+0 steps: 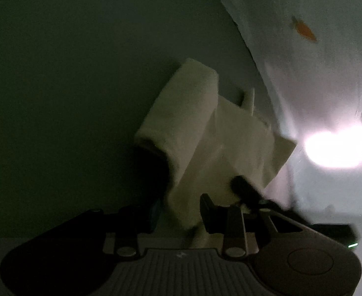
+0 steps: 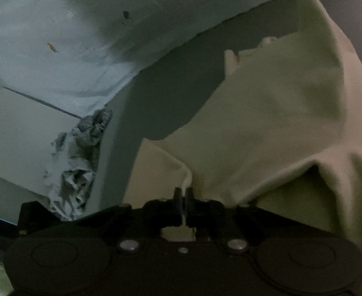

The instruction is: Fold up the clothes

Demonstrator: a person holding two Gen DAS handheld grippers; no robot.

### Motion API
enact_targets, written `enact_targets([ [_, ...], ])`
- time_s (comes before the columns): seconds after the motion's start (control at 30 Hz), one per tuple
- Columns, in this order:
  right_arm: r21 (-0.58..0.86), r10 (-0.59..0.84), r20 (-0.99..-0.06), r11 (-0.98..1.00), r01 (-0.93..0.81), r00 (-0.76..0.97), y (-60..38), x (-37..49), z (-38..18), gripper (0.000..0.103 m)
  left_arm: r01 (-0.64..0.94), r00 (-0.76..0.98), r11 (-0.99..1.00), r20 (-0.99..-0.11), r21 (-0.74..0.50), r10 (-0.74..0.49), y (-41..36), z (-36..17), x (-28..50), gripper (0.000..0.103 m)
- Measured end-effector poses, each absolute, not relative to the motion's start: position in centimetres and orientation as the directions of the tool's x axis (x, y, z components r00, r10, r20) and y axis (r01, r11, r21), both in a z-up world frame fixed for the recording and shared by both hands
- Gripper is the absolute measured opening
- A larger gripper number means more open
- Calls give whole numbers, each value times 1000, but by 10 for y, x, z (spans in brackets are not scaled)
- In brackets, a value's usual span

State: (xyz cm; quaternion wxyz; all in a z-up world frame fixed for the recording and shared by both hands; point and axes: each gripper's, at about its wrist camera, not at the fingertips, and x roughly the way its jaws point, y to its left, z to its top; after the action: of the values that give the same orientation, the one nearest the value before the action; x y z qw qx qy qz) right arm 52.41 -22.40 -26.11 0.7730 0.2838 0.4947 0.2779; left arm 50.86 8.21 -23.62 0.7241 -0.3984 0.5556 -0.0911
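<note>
Garment (image 2: pixel 279 113), cream, hangs lifted beside the printed sheet (image 2: pixel 57 37); right claw (image 2: pixel 184 192) pinches its edge, left claw (image 1: pixel 193 204) pinches another part, likely spreading it to fold.

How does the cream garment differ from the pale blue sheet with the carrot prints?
The cream garment is plain; the blue sheet carries small orange carrot prints. The garment hangs bunched and creased, pinched in the shut right claw and reaching into the left claw; the sheet lies spread out, ungripped. Both are soft fabric.
</note>
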Motion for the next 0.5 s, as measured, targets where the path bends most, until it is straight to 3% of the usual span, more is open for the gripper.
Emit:
enact_targets([
  [0.27, 735, 655, -562, 676, -60, 505, -268, 452, -224, 2, -185, 377, 705, -712, -685, -593, 48, -199, 476, 37],
  [0.5, 748, 600, -572, 661, 55, 559, -308, 362, -227, 2, -113, 345, 736, -721, -667, -601, 11, -187, 418, 37],
])
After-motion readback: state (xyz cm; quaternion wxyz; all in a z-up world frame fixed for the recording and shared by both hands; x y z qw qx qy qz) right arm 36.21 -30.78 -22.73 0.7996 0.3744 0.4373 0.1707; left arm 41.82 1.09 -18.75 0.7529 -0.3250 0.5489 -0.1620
